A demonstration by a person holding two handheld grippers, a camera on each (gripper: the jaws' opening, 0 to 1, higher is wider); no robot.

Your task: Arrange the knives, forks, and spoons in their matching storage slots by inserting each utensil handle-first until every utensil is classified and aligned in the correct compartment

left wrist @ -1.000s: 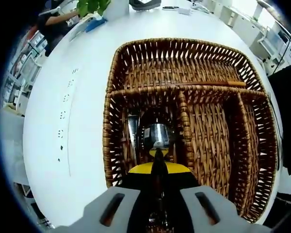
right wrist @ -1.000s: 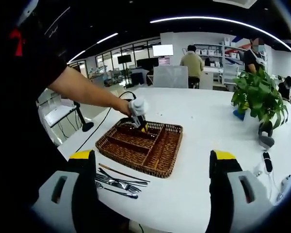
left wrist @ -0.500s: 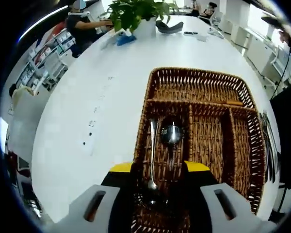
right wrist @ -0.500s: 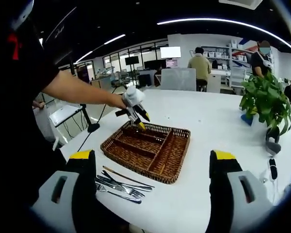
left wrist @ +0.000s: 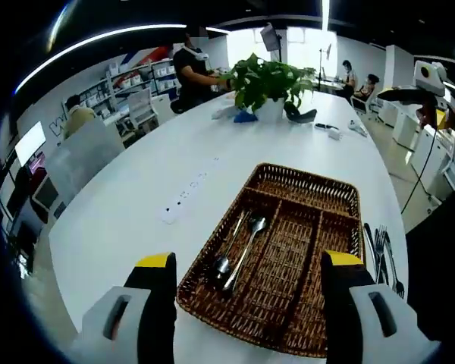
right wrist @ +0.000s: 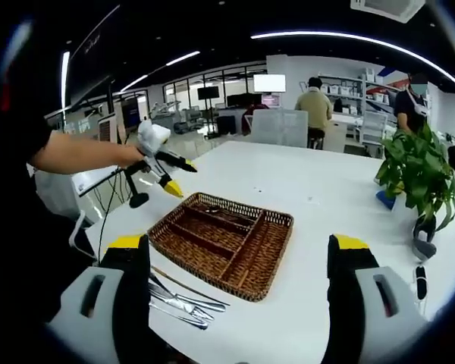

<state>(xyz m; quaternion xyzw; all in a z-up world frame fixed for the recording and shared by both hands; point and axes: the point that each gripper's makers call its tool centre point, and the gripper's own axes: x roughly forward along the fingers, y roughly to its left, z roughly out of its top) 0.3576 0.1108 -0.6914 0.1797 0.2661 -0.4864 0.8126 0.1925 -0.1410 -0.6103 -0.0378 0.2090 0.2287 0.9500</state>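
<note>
- Presently, two spoons (left wrist: 236, 254) are seen lying in the far-left long slot of the wicker tray (left wrist: 341, 199), bowls towards the near end.
- Loose cutlery (right wrist: 180, 302), probably knives and forks though too small to sort, is seen on the white table (right wrist: 326, 197) just beside the tray's near edge.
- Nothing is held by the left gripper (left wrist: 246, 307); its jaws are spread wide above the tray's near corner.
- Likewise, the right gripper (right wrist: 239, 292) is held with jaws apart and empty.
- The step in hand is judged to be between placements: a fresh utensil must be fetched from the loose pile, gripped so the handle leads, and matched to an unfilled slot.
</note>
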